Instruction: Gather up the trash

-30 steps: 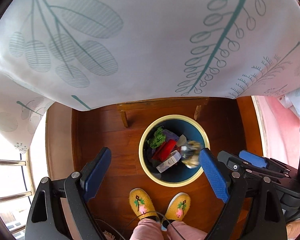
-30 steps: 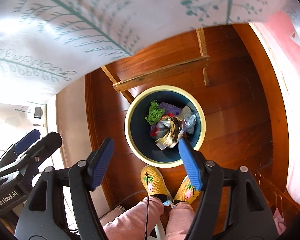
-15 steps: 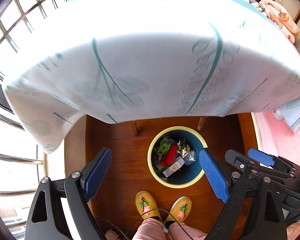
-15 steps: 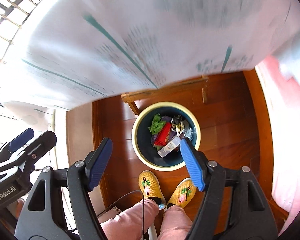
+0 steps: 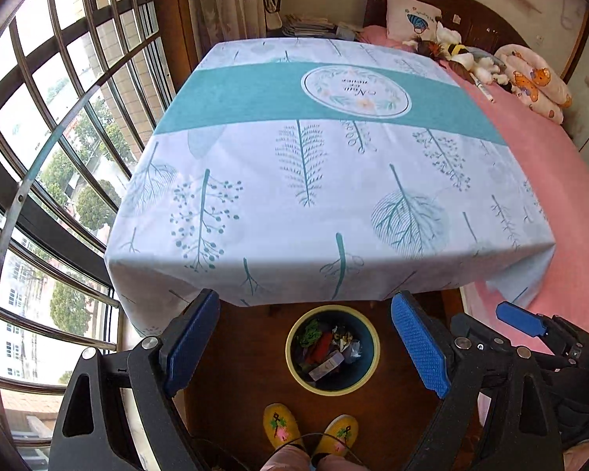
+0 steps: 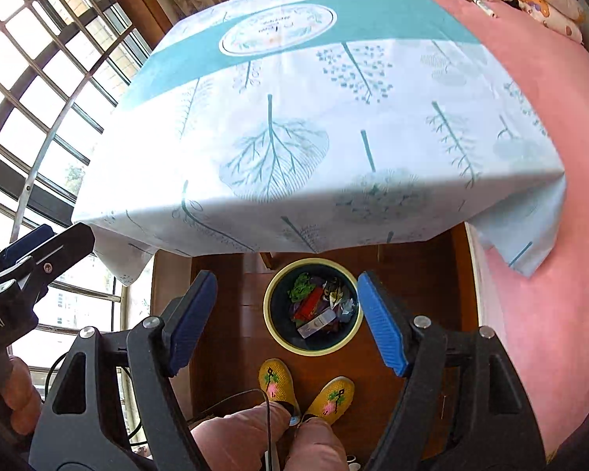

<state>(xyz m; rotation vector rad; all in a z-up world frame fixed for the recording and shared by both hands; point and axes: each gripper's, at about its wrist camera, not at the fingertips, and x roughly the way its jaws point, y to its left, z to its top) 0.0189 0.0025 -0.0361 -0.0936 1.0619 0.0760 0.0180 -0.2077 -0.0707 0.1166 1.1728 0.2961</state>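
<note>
A round bin (image 5: 367, 376) (image 6: 273, 327) with a pale yellow rim and dark blue inside stands on the wooden floor at the table's near edge. It holds mixed trash (image 5: 330, 347) (image 6: 320, 304): green scraps, a red packet, a white box, crumpled foil. My left gripper (image 5: 308, 343) hangs high above the bin, open and holding nothing. My right gripper (image 6: 286, 320) is also open and bare, high over the bin. The right gripper shows at the right edge of the left wrist view (image 5: 487, 333). The table (image 5: 314, 165) (image 6: 314, 117) carries a white and teal leaf-print cloth with nothing on it.
A person's yellow slippers (image 5: 310, 429) (image 6: 306, 388) and pink trouser legs stand just in front of the bin. A bed with pink sheet (image 5: 561, 180) (image 6: 549, 78) and soft toys (image 5: 463, 55) runs along the right. Barred windows (image 5: 39, 117) fill the left side.
Both grippers have risen well above the bin and tilted up, so the whole tabletop, bed and windows now show. The foil piece seen falling earlier lies in the bin.
</note>
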